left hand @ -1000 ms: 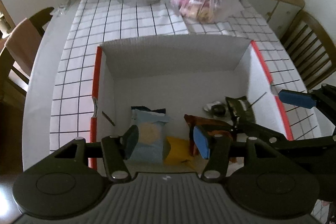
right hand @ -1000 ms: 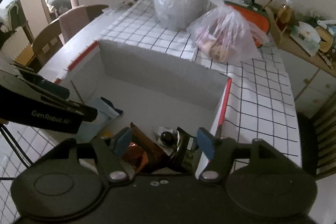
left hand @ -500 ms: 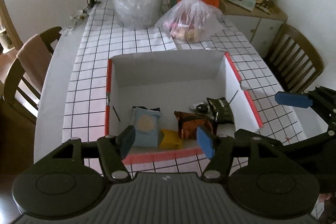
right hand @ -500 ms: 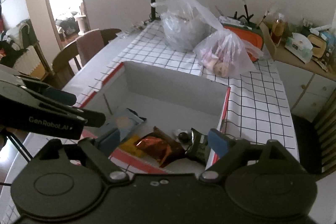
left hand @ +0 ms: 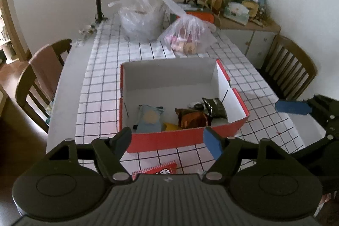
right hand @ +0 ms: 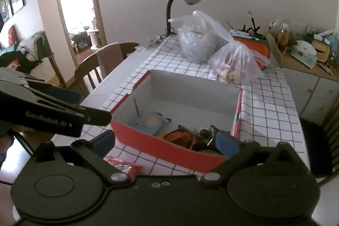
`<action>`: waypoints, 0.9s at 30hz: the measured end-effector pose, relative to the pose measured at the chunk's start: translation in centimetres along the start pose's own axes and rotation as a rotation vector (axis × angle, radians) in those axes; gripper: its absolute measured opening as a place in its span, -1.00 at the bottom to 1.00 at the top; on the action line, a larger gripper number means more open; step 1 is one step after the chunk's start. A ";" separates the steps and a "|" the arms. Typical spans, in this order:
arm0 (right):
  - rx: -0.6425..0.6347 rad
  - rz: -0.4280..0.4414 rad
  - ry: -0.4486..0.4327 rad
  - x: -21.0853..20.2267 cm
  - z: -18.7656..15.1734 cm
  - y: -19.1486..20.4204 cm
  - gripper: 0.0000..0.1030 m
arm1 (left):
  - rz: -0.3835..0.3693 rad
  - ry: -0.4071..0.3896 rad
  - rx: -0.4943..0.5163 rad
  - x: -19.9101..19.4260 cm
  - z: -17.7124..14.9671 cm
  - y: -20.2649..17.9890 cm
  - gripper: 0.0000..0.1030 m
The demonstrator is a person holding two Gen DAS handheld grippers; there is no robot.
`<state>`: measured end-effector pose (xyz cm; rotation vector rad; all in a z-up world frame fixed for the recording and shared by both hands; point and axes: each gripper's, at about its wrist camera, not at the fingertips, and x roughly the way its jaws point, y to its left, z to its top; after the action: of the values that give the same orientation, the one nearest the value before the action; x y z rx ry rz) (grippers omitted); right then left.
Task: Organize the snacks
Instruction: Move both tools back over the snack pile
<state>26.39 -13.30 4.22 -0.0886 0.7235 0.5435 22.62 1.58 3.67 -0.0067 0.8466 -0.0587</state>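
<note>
Both wrist views high, facing forward, sharing box

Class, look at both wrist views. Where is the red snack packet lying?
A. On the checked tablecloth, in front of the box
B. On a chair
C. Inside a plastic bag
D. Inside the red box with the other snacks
A: the red snack packet lies on the checked tablecloth, outside the red box, on its near side.

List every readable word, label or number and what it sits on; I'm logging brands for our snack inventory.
"GenRobot.AI": white lettering on the left claw, along its black arm seen in the right wrist view.
Red snack packet in front of the red box: white characters, mostly hidden, unreadable.
Black packet and blue packet in the box: print too blurred to read.
</note>
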 end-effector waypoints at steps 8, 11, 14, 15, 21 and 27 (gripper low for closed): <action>0.003 0.001 -0.001 -1.4 -2.2 0.9 0.99 | -0.006 -0.058 -0.005 -2.6 -2.4 0.4 0.58; -0.003 -0.003 0.009 -1.5 -3.2 1.2 0.99 | -0.009 -0.046 -0.006 -2.8 -3.6 0.6 0.58; -0.017 -0.004 0.024 -1.1 -4.5 1.3 0.99 | -0.004 -0.020 -0.012 -2.5 -5.1 0.7 0.58; -0.019 -0.001 0.030 -1.0 -5.0 1.3 0.99 | -0.003 -0.006 -0.014 -2.3 -5.5 0.8 0.58; -0.052 0.008 0.085 1.0 -7.7 1.9 0.99 | 0.001 0.073 -0.050 -0.8 -9.1 1.3 0.58; -0.100 0.014 0.146 2.9 -10.0 2.2 0.97 | 0.011 0.154 -0.098 1.2 -12.3 1.9 0.58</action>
<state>21.04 -12.75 -4.97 -0.2179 0.8395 0.5912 14.33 3.59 -5.44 -0.0904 1.0024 -0.0070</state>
